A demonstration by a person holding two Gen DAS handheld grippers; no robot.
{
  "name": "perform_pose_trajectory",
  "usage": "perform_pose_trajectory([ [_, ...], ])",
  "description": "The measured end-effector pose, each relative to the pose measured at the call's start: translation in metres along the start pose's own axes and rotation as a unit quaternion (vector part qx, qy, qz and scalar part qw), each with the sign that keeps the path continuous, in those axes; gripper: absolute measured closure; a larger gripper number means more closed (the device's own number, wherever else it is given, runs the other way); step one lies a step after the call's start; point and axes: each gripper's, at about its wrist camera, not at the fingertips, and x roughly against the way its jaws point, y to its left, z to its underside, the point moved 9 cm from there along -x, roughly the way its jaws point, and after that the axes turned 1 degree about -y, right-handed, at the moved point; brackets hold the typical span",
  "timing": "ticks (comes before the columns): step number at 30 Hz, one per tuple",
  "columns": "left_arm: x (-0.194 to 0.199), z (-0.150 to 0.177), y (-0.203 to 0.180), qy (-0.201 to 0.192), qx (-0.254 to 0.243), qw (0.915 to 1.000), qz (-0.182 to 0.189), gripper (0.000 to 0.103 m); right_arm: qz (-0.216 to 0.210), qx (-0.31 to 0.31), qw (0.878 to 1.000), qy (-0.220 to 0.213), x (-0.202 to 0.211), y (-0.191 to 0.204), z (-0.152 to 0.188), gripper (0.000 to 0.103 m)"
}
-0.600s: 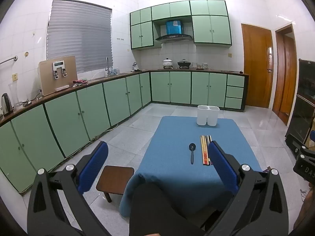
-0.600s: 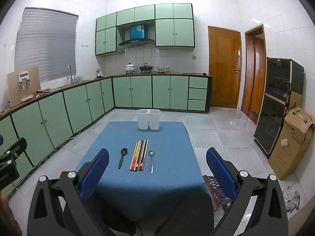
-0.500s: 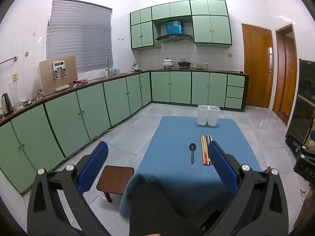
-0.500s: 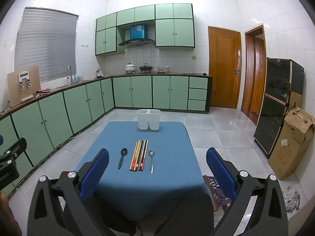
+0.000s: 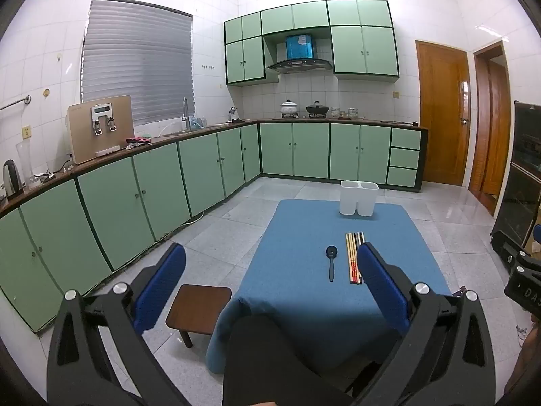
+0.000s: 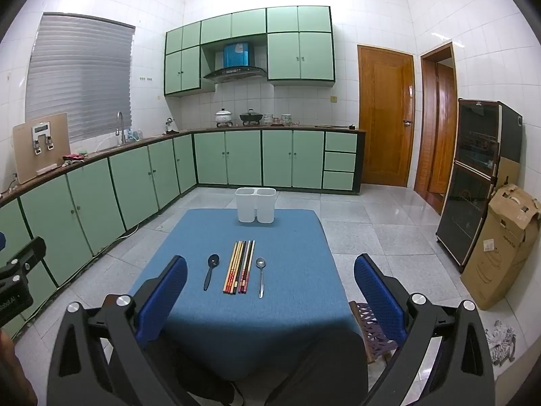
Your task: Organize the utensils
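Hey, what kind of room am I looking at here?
A home kitchen, most likely: green cabinets run under a counter, a range hood hangs above cooking pots, and a sink faucet stands by the window.

Table at room centre. Two-compartment holder at table's far edge. Nearer, in row left to right: dark spoon, chopsticks, metal spoon, all lying lengthwise, apart. Stool left of table. Cabinets along left and far walls. Cardboard box at right.
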Motion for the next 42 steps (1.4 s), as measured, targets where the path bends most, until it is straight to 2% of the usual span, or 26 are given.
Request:
perform_pose_trajectory([
  [42, -0.0001, 0.0, 0.0002, 0.001, 0.001, 1.0, 0.0, 0.005, -0.001, 0.0, 1.0, 0.001, 0.0005, -0.003, -0.0005, 0.006],
])
